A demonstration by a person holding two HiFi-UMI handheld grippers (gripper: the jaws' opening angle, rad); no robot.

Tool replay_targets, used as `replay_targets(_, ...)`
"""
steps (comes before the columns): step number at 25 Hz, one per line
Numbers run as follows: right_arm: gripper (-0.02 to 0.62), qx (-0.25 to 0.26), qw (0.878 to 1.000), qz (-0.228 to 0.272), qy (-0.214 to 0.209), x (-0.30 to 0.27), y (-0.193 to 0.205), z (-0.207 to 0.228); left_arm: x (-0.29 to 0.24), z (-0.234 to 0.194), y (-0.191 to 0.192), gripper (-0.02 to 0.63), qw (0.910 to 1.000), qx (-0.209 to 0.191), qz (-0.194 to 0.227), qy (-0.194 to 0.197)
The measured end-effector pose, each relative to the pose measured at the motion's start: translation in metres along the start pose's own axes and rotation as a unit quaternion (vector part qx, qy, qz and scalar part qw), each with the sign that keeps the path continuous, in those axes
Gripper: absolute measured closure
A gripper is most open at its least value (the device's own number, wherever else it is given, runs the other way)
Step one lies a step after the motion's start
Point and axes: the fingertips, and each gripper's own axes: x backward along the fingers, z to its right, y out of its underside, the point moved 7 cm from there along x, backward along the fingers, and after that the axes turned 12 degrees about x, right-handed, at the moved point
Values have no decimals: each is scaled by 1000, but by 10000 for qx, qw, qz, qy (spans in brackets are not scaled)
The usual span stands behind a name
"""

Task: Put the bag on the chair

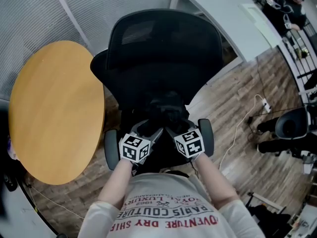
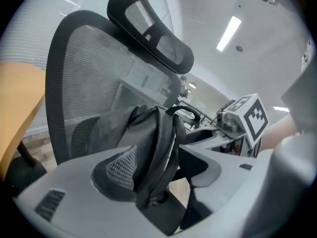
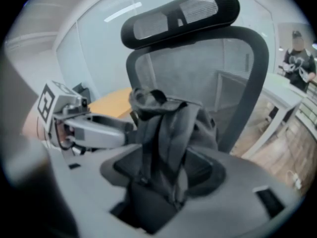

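Bag (image 1: 166, 112) upright on chair (image 1: 163, 43), leaning on backrest; left tongs (image 1: 151, 132) and right tongs (image 1: 174, 130) both released, straps (image 3: 168, 133) loose between jaws; risk: strap snags on withdrawal, drags bag off; unsupported bag may slump forward.

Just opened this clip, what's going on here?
A person holds the left gripper and the right gripper up to a black mesh chair. A dark bag appears to sit on its seat, close to the backrest. Both grippers' jaws stand open, with the bag's straps between them but not pinched.
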Motion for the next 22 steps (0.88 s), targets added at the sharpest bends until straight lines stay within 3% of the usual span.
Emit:
replay_targets(4,333,-38,9987,186,463,19,2,10,8,11,-12,324,9984,-264,477,-179)
replay_targets(7,334,214,9942,519,920,38,-7,12,19,20,-19,347,9965,-470,628,-287)
replay_targets(9,380,382,9895,856,1101,53,-18,10,28,27,-22,442,9941,-633,759,-456)
replay_targets(10,451,427,9867,1066,1147,61,-23,9,32,31,-23,522,9922,-721,840,-570)
replay_targets(12,543,490,9815,1473,1121,77,-32,7,38,42,-26,574,9894,-858,961,-669)
replay_targets(16,559,664,9720,2038,966,105,-48,-1,58,73,-41,580,9845,-1111,1282,-441)
replay_targets(22,568,805,9592,2520,993,147,-65,-9,95,118,-67,580,9634,-1978,1765,-394)
